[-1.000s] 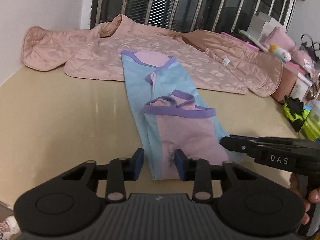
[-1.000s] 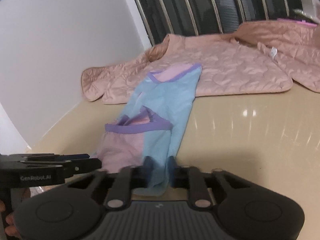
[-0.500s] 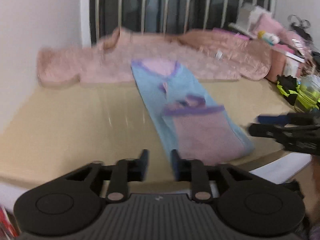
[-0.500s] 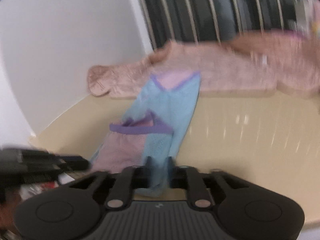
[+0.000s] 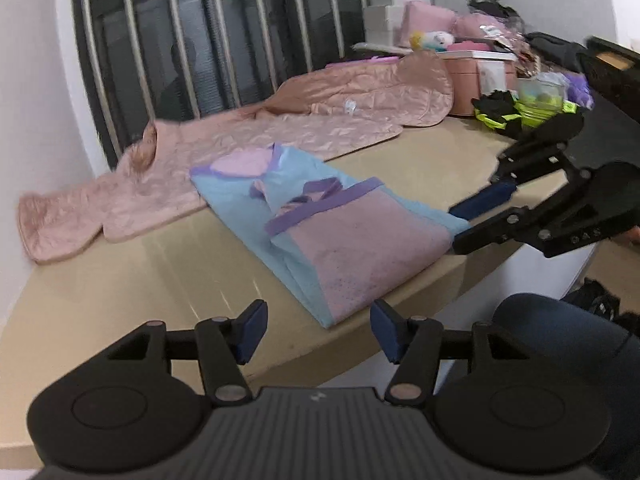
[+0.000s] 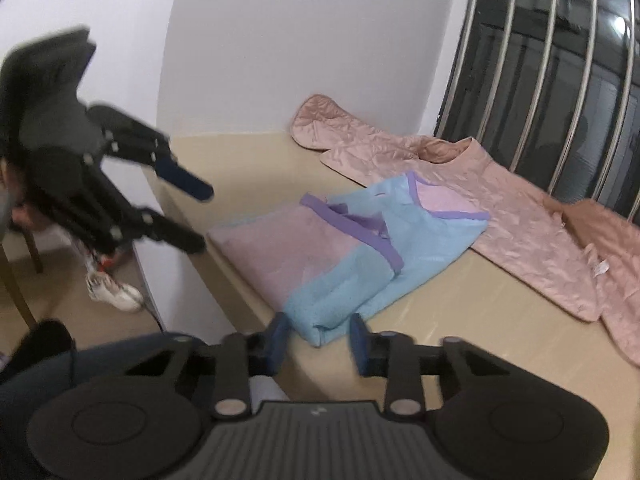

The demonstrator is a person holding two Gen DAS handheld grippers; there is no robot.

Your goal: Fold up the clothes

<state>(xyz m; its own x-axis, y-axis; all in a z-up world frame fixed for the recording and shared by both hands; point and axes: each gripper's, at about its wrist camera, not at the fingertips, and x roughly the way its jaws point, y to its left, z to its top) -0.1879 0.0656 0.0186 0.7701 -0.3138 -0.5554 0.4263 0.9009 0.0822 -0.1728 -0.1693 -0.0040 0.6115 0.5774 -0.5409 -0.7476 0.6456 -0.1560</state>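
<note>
1. You are holding both tongs released, and neither one is grasping anything. The left tongs (image 5: 318, 326) are hanging just off the near edge of the tabletop (image 5: 132, 280), with the jaws wide apart. The right tongs (image 6: 318, 338) are also spread, with the near corner of the cloth lying between the two blue pads but not pinched.

2. The blue and pink shirt (image 5: 320, 232) is lying on the tabletop in a long narrow shape, with the sides turned in. Its lower hem is reaching the near edge of the tabletop. Its collar end is resting on the pink quilted jacket (image 5: 240, 148), which is spread flat behind it near the window bars (image 5: 200, 40).

3. I am judging that the shirt is light, soft and limp. It looks like a thin mesh fabric, so it will probably sag and slide on the smooth tabletop and will not keep its shape when lifted.

4. For the next fold, I am thinking the best places are the two corners of the near hem, one for each tongs. Take all layers together, because a shallow bite may catch only the top layer and open the folded sides.

5. Watch that the collar end is not dragging the jacket with it.
</note>
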